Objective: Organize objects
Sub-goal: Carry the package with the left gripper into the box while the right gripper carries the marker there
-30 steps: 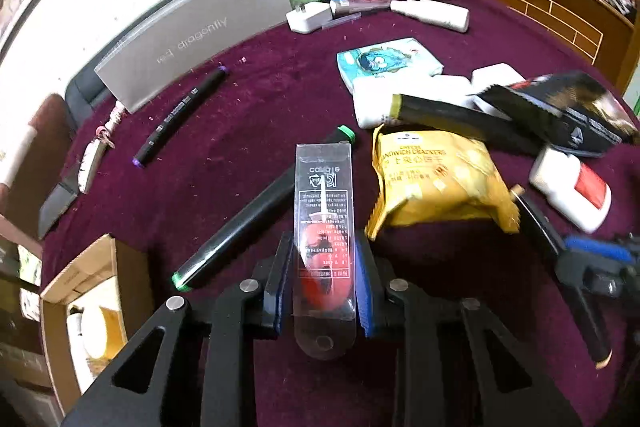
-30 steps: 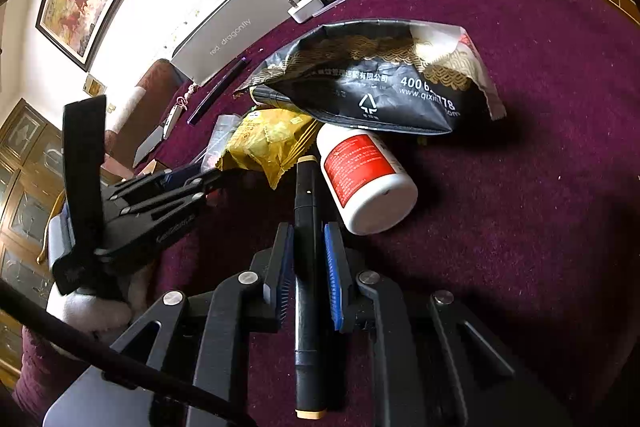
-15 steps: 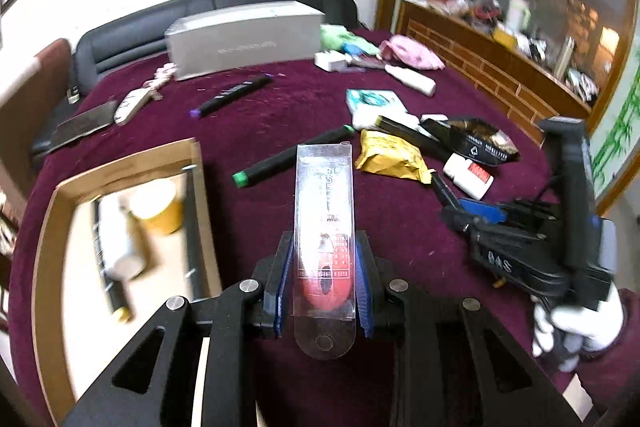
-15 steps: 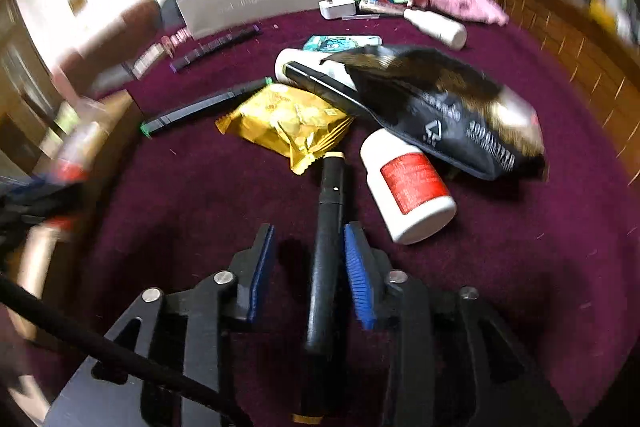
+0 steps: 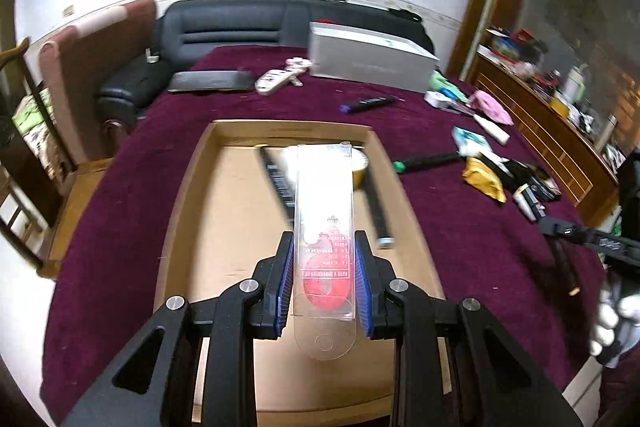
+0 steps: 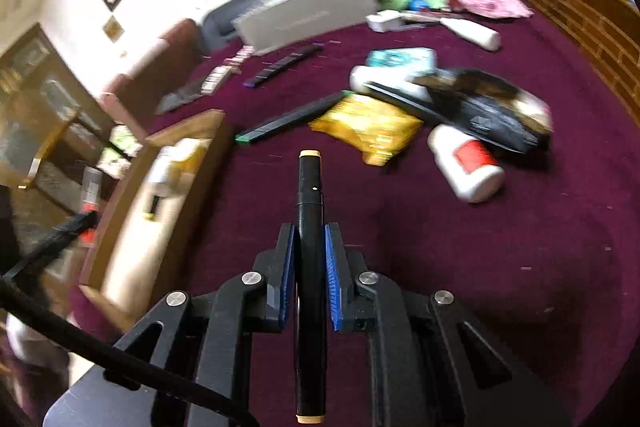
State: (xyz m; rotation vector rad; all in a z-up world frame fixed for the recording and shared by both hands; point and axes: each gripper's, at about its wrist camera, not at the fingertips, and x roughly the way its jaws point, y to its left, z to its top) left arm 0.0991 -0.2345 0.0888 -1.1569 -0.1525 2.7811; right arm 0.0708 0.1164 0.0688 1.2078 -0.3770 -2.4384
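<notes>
A: Left tongs (image 5: 323, 281): what have you got?
B: Your left tongs are clamped on a clear plastic blister pack with a red item inside (image 5: 325, 247), both blue pads (image 5: 285, 283) pressing its sides. It hangs over the shallow brown cardboard tray (image 5: 188, 195) on the maroon-clothed bench (image 5: 132, 187).
A: What's in the tray?
B: Two black marker pens (image 5: 276, 179) and a round yellowish container (image 5: 360, 165), partly hidden behind the pack.
A: Right tongs (image 6: 311, 277)?
B: Closed on a black marker pen with tan end caps (image 6: 310, 211), which points forward, above the cloth. The tray's edge (image 6: 188, 135) sits to your left, blurred.
A: Loose stuff?
B: A yellow snack packet (image 6: 370, 127), a white bottle with a red label (image 6: 466, 163), a black foil bag (image 6: 484, 107) and a green-capped black marker (image 6: 292, 121) lie near one another on the bench. A long grey box (image 5: 372, 61) stands at the far side.
</notes>
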